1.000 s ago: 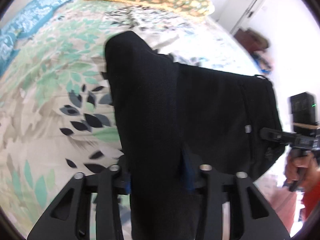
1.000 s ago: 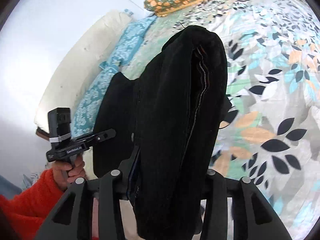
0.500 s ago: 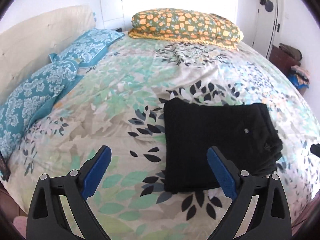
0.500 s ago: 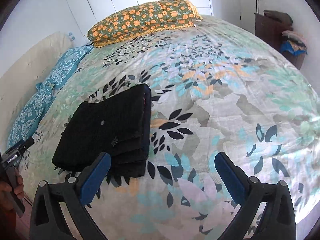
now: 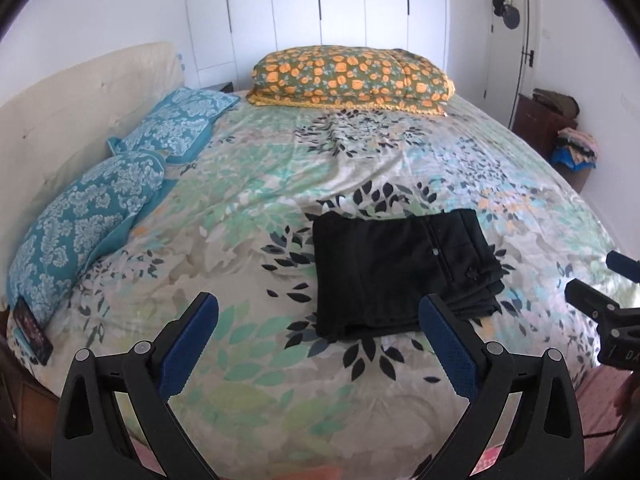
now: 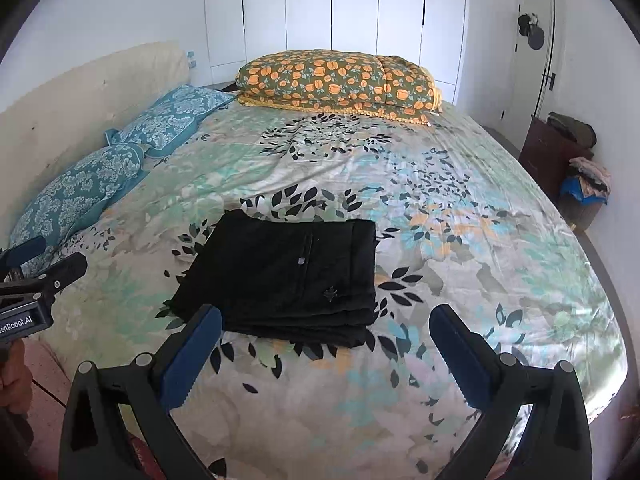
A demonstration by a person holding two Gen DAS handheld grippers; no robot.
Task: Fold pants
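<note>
Bright room: white wardrobe (image 5: 340,12), door (image 5: 506,40), perhaps a dresser (image 6: 554,152).

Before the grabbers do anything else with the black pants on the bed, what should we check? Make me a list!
1. Folded black fabric pants lie flat on the leafy floral bedspread: ok.
2. Left gripper open, holding nothing: ok.
3. Right gripper open, holding nothing: ok.
4. Pants' layered edges line up neatly: not ok, lower layers stick out at one side.
5. Pants sit away from the blue patterned pillows: ok.
6. Creases hidden inside the fold: cannot tell.
</note>
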